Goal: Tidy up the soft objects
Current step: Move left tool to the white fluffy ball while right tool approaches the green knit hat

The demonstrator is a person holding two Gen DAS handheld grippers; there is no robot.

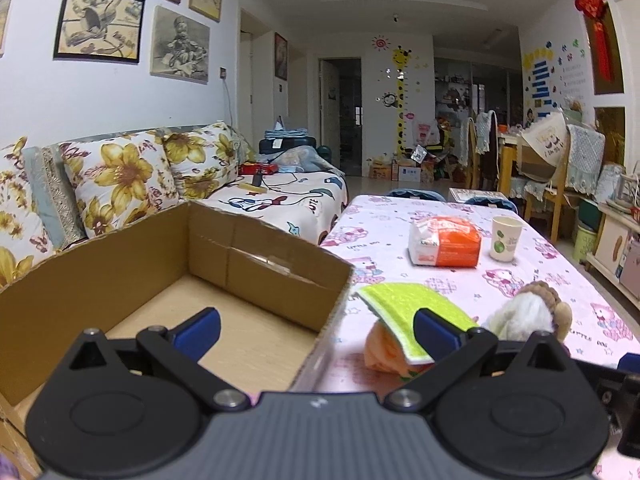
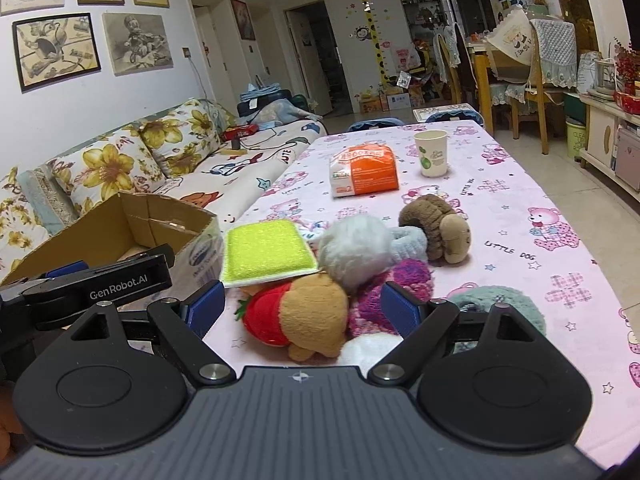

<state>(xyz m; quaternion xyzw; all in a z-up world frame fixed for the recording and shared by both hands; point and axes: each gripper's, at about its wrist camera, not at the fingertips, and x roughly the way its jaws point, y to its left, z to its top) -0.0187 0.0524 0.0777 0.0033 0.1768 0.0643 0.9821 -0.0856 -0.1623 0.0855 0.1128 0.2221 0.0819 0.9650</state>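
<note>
A pile of soft things lies on the pink tablecloth: a lime sponge (image 2: 266, 254), a red and tan plush bear (image 2: 304, 318), a white fluffy ball (image 2: 354, 252), a purple knit piece (image 2: 394, 284), a brown plush (image 2: 436, 226) and a teal knit piece (image 2: 500, 304). My right gripper (image 2: 302, 308) is open, its jaws on either side of the bear. An open cardboard box (image 1: 200, 264) stands left of the pile. My left gripper (image 1: 316, 328) is open and empty, straddling the box's right wall; the sponge (image 1: 412, 312) is by its right finger.
An orange and white tissue pack (image 2: 364, 172) and a paper cup (image 2: 431, 153) stand farther back on the table (image 2: 520, 200). A sofa (image 1: 280, 200) with flowered cushions runs along the left. Chairs (image 2: 520, 76) and cabinets stand at the right.
</note>
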